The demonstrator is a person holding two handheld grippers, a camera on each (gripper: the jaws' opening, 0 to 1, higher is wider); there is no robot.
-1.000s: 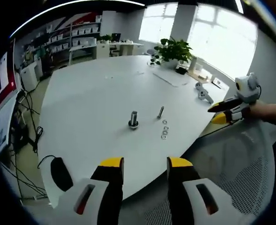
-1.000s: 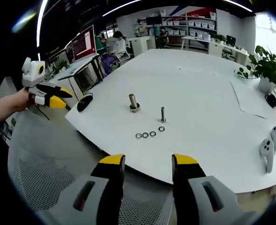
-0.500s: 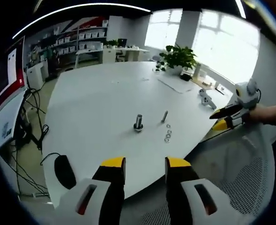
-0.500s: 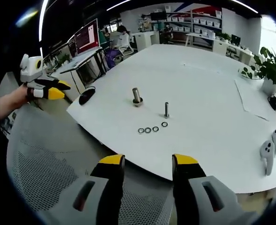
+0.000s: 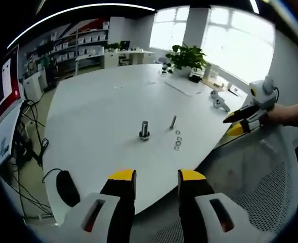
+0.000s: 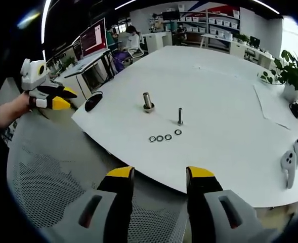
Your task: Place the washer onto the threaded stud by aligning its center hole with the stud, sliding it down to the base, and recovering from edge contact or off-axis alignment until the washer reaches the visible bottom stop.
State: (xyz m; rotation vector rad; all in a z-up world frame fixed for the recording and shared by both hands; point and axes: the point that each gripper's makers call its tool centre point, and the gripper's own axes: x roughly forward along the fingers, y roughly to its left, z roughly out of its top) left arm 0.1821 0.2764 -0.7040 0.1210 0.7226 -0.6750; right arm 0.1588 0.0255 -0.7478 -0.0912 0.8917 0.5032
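Note:
On the white table [image 6: 224, 96] stand a thin threaded stud [image 6: 180, 116] and a thicker bolt with a nut at its base [image 6: 147, 102]. Several metal washers [image 6: 164, 136] lie in a short row in front of the stud. In the left gripper view the stud [image 5: 173, 122], the bolt [image 5: 144, 130] and the washers [image 5: 177, 141] sit mid-table. My left gripper [image 5: 155, 177] is open and holds nothing, well short of the table edge. My right gripper [image 6: 159, 174] is open too, over a mesh chair seat. Each gripper also appears in the other's view, the right gripper [image 5: 237, 123] and the left gripper [image 6: 58, 98].
A mesh chair [image 6: 52, 177] lies below both grippers. A black mouse [image 5: 67, 187] sits at the table's near corner. Two white controllers [image 6: 289, 164] and a sheet of paper [image 6: 270, 109] lie on the right; a potted plant [image 5: 188, 55] stands at the far edge.
Both views shifted slightly with the hands. The stud, bolt and washers have not moved, and both grippers stay open and away from the table.

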